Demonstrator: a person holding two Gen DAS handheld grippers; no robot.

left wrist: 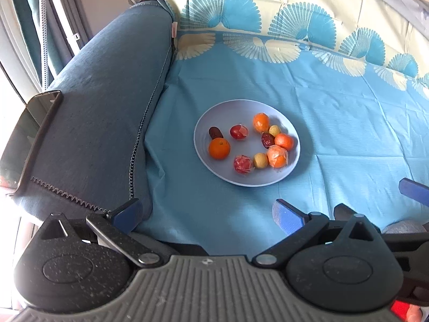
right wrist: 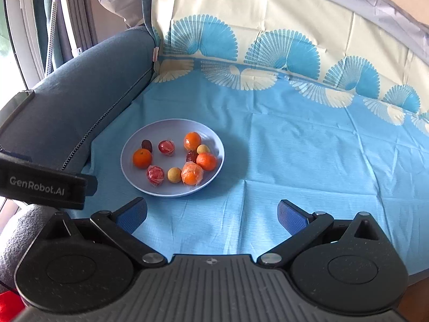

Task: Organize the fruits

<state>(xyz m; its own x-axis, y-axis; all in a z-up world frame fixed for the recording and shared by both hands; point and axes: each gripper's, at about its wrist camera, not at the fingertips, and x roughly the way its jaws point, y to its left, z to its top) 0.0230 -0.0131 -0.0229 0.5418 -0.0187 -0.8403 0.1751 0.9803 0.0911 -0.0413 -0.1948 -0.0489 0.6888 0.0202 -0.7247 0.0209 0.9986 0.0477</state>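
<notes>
Both hand-held grippers, left (left wrist: 206, 212) and right (right wrist: 211, 214), hung spread, empty, above bare blue sheet (right wrist: 308, 161). Plate (right wrist: 134, 185) of fruits (right wrist: 206, 161) sat near sofa armrest (left wrist: 107, 94); dark date (left wrist: 215, 132) lay tilted.

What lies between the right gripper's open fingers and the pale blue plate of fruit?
Only bare blue cloth between right gripper and pale blue plate, in the right wrist view.

Plate (left wrist: 203, 123) mid-frame on cloth (left wrist: 348, 134), holding fruits (left wrist: 219, 148); sofa arm (left wrist: 107, 107) left; phone (left wrist: 34, 131) on it.
</notes>
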